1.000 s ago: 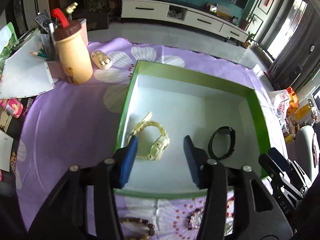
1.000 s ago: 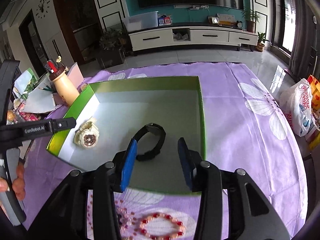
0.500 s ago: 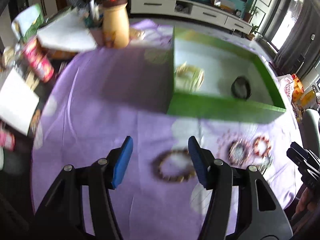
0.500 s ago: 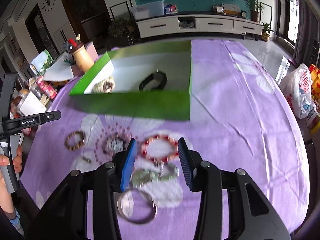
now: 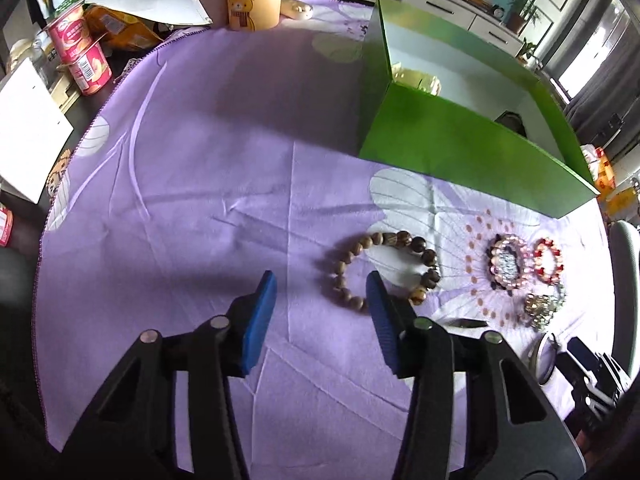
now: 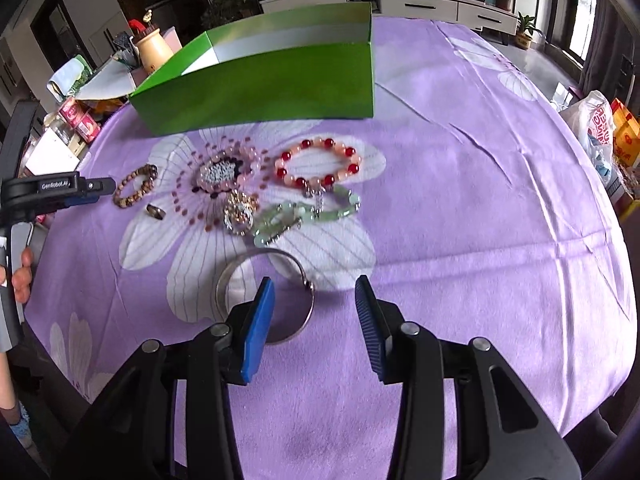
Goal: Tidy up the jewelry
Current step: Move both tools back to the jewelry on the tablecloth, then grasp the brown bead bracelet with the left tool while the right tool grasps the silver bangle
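While the left tool point(image 5: 322, 292) hangs empty, jaws just narrowed, beside a wooden bead bracelet point(image 5: 385, 270), only the right view shows the right tool point(image 6: 315, 300), parted and narrowing, over a metal bangle point(image 6: 265, 294) on the desk point(image 6: 480, 220).

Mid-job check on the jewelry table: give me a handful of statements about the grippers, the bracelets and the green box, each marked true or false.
1. The wooden bead bracelet lies on the purple cloth. True.
2. The left gripper grips that bracelet. False: its jaws are open, nothing pinched.
3. The silver bangle lies inside the green box. False: on the cloth, by the right gripper.
4. The red bead bracelet lies outside the box. True.
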The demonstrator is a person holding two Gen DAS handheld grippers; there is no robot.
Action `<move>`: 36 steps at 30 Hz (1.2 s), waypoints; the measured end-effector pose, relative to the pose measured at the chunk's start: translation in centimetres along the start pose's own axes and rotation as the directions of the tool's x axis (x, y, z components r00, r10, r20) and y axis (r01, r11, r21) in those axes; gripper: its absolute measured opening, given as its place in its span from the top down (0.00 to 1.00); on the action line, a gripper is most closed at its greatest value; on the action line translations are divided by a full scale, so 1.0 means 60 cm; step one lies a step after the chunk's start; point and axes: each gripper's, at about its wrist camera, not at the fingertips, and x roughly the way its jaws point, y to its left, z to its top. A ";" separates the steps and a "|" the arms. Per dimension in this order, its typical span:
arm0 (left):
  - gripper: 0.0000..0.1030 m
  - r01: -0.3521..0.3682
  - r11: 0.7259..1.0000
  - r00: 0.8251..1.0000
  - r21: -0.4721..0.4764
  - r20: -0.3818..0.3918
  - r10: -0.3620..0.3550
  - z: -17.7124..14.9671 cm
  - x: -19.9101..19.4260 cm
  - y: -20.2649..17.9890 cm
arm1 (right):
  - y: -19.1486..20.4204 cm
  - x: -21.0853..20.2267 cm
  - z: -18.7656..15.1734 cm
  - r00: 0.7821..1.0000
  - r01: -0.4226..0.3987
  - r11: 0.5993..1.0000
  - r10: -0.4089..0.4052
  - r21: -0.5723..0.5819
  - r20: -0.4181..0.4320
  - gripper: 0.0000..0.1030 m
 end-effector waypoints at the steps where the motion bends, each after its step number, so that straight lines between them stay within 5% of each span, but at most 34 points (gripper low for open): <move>1: 0.58 -0.008 1.000 1.000 0.005 -0.005 0.008 0.003 0.007 -0.004 | 0.003 0.002 -0.001 1.000 0.012 1.000 -0.012 -0.006 -0.004 0.63; 8: 0.64 -0.090 0.993 0.996 0.079 0.029 0.088 0.000 0.016 -0.030 | 0.025 0.011 -0.016 0.994 0.108 0.991 -0.106 -0.084 0.031 0.77; 12: 0.82 -0.085 0.989 0.995 0.117 0.054 0.079 -0.013 0.010 -0.043 | 0.032 0.011 -0.020 0.993 0.110 0.987 -0.103 -0.118 0.058 0.96; 15: 0.93 -0.061 0.990 0.997 0.125 0.055 0.054 -0.018 0.007 -0.047 | 0.042 0.013 -0.019 0.990 0.129 0.981 -0.120 -0.142 0.068 0.97; 36: 0.93 0.109 0.984 0.976 0.144 0.171 -0.133 0.028 -0.105 -0.077 | 0.060 -0.057 0.035 0.968 0.151 0.972 -0.109 -0.179 0.225 0.97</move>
